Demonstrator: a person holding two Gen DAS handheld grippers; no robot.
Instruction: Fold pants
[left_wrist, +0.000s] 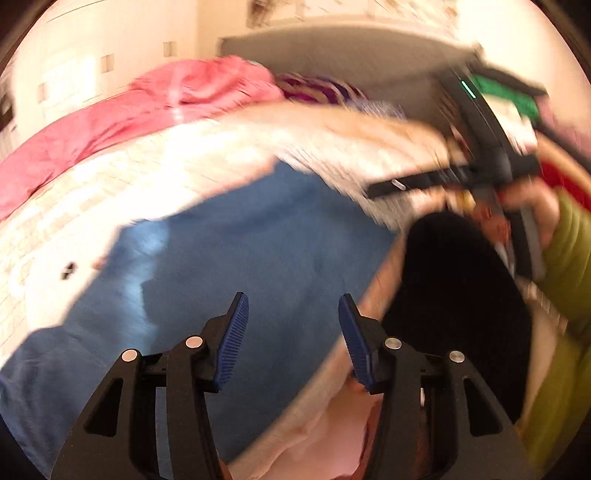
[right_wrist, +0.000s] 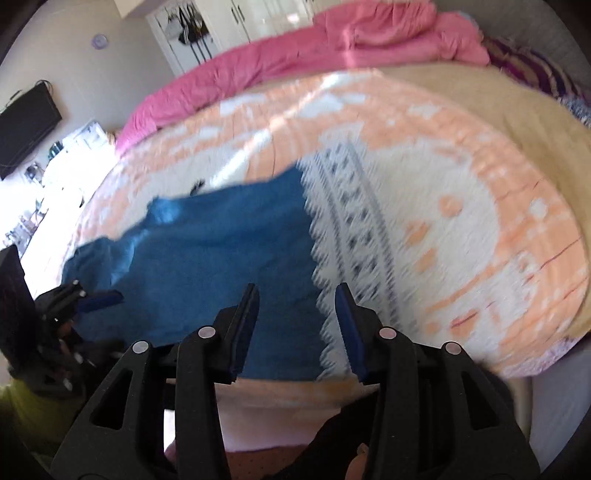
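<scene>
Blue pants (right_wrist: 207, 258) flat on bed (right_wrist: 461, 206), on the peach & white blanket. In right wrist view: pants at 10 o'clock from right claw (right_wrist: 297, 328), straight edge by the grey zigzag stripe. In left wrist view: pants (left_wrist: 240, 258) fill the middle, 12 o'clock from left claw (left_wrist: 293, 339).

Both claws open, nothing between the blue pads. Cloth lies under, not pinched. Left claw also seen small in right wrist view at 9 o'clock (right_wrist: 94, 299), by the far corner of the pants. Right claw seen in left wrist view at 2 o'clock (left_wrist: 443, 177), held by a hand (left_wrist: 532, 206) w/ green sleeve (left_wrist: 569, 258). Pics blurry, so edges not sharp.

Step, prob: one fold laid down & let go. Pants look like a short wide shape now, maybe halved; can't tell how many layers.

Next, prob: pick two corners on one short side, pinch both layers, lift a bit, carry over to other side, lay flat, smooth. Needs a good low grab so blanket not caught too. Pink quilt (right_wrist: 332, 48) at 12 o'clock, well apart, no bother.
</scene>
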